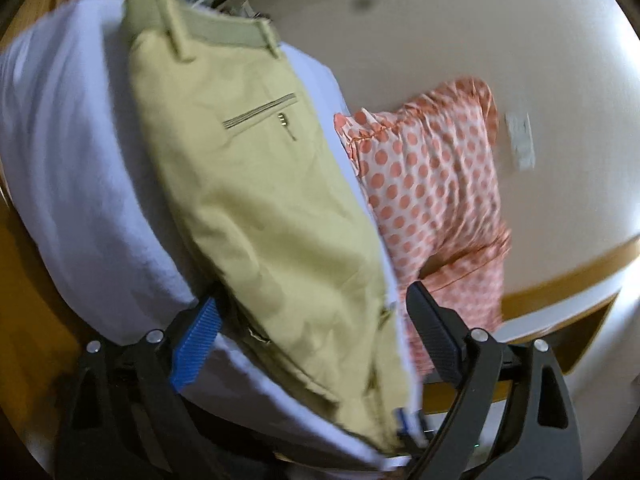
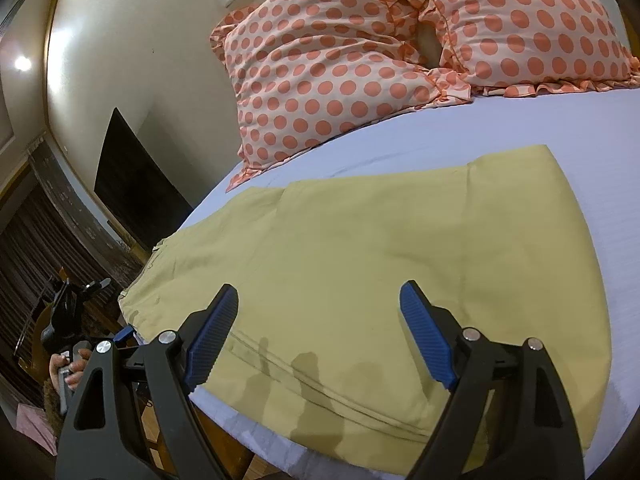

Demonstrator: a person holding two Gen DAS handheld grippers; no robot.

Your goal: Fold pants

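Note:
Khaki pants (image 1: 256, 200) lie flat on the pale sheet of the bed (image 1: 72, 152), waistband and zipped back pocket at the far end in the left wrist view. My left gripper (image 1: 312, 344) is open, its fingers straddling the near part of the pants. In the right wrist view the pants (image 2: 380, 272) lie folded in a broad panel with a seam near the front edge. My right gripper (image 2: 316, 336) is open just above that near edge, holding nothing. The left gripper shows in the right wrist view (image 2: 76, 312), off the bed's left edge in a hand.
Two orange polka-dot pillows (image 2: 332, 76) lean against the wall at the head of the bed (image 2: 500, 128). One pillow (image 1: 432, 176) shows right of the pants in the left wrist view. A dark TV (image 2: 136, 184) and curtains are at the left. Wooden bed frame (image 1: 560, 276) edges the mattress.

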